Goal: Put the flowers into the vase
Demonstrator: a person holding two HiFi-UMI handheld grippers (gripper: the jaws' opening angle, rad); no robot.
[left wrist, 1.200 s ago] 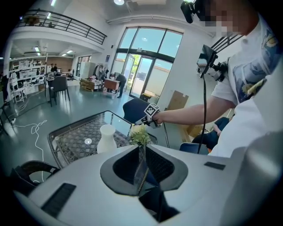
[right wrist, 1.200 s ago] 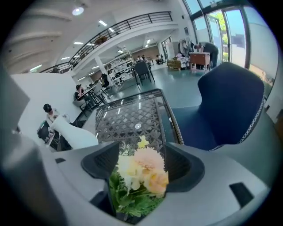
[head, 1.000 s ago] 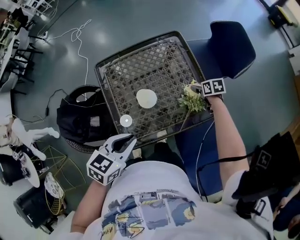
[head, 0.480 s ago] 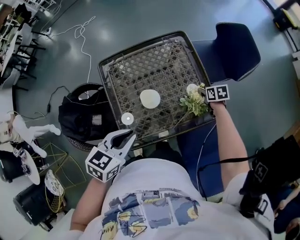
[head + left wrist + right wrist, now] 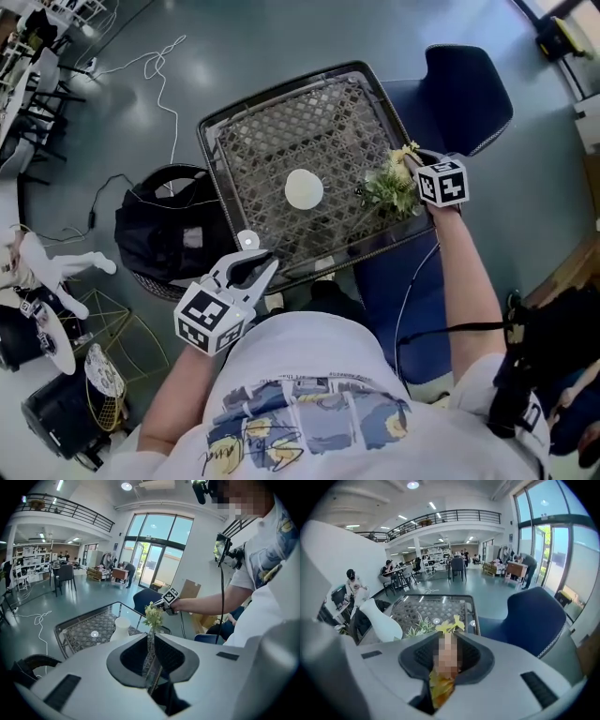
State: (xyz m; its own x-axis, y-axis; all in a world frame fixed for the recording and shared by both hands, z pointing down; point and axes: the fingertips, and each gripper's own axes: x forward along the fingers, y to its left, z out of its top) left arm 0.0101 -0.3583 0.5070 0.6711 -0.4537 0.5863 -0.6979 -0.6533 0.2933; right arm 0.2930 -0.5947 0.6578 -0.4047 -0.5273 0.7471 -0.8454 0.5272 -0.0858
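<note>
now the right gripper (image 5: 412, 180), jaws just closing, pinches the flowers (image 5: 387, 190) over the table's (image 5: 272, 122) right edge; the vase (image 5: 304, 188) stands mid-table, open mesh around it. left gripper (image 5: 255, 265), jaws together and empty, off the near edge.

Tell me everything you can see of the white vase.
The vase is plain white and smooth, ceramic by its look: a rounded body tapering to a slim neck with a round open mouth. It stands upright near the middle of the lattice-patterned table, touching only that. No flowers are in it yet.
</note>
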